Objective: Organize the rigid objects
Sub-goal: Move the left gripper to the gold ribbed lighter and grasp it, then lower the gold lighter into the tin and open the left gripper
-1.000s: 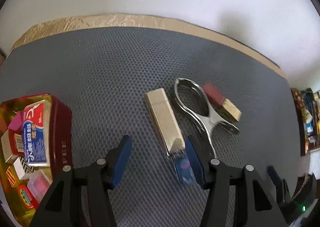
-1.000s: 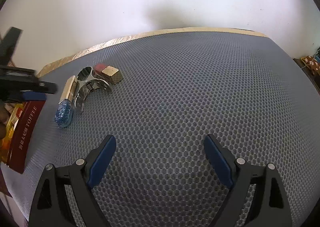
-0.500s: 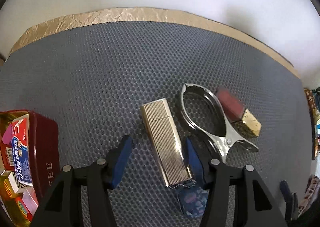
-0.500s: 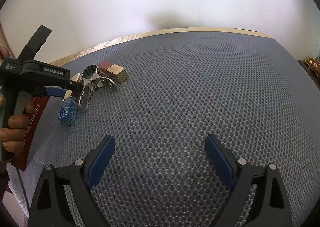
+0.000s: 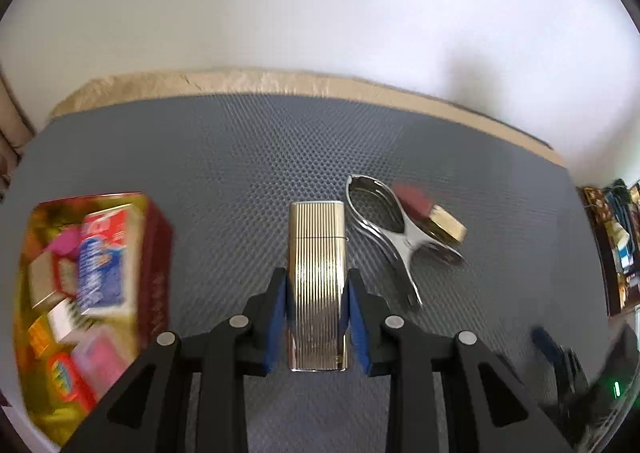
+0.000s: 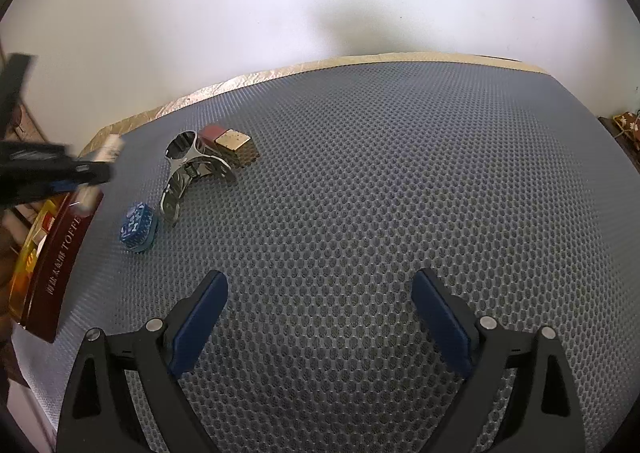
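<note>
- Gold lighter [image 5: 317,277], ribbed and upright in the left wrist view, sits clamped between the blue pads [image 5: 277,313] of the left gripper [image 5: 316,317], whose jaws have just been closing onto it.
- From the right wrist view the lighter shows only as a blur at the tip of the left gripper [image 6: 86,173], raised above the grey honeycomb mat [image 6: 380,193].
- Red toffee tin [image 5: 158,249] lies open at the left, near the held lighter, crowded with small packets and boxes.
- Shiny metal clip [image 5: 394,237] lies on the mat just to the right of the lighter, touching a small red-and-gold block [image 5: 434,211] behind it.
- Small blue patterned case [image 6: 138,227] rests on the mat between the tin and the clip, just beside the clip's handle end.
- Right gripper [image 6: 320,325] hangs over bare mat with its jaws wide apart and nothing between them, well apart from the cluster of things.
</note>
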`<state>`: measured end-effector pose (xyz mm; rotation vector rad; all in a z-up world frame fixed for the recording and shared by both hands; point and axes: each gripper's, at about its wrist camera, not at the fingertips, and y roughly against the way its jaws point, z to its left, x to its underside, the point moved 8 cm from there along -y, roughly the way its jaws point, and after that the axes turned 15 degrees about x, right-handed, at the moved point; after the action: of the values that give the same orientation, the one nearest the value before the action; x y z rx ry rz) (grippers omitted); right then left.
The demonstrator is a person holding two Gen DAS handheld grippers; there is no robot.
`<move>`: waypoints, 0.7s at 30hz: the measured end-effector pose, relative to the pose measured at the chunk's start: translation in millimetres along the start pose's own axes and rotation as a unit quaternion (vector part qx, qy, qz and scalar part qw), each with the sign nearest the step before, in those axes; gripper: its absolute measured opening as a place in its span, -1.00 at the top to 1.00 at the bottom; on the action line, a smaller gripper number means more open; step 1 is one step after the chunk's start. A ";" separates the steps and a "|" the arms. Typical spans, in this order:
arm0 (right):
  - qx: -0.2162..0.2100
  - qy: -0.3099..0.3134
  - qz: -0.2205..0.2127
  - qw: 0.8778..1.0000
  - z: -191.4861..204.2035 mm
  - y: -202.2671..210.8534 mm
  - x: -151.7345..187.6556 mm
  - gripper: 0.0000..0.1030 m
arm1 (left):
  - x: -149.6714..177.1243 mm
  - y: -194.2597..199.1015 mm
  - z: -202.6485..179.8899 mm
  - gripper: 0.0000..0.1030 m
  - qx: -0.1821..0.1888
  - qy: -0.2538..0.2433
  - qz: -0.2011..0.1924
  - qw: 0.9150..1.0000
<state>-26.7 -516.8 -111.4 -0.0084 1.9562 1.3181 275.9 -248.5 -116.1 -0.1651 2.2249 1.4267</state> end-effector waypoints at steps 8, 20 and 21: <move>-0.001 0.002 0.000 1.000 1.1 1.6 0.5 -0.82 | 48.2 121.4 47.8 0.43 -0.048 0.032 -0.060 0.997; 0.038 0.042 0.008 0.998 15.1 -10.4 1.1 -0.90 | 103.1 156.2 173.9 0.43 -0.104 0.129 -0.039 0.985; 0.040 0.044 0.009 0.998 16.2 -11.4 1.1 -0.91 | 105.5 152.3 174.8 0.43 -0.098 0.127 -0.035 0.986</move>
<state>-13.5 -508.8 -123.9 -0.0100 2.0864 1.2694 188.4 -10.0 -98.1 -0.5136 2.2447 1.6645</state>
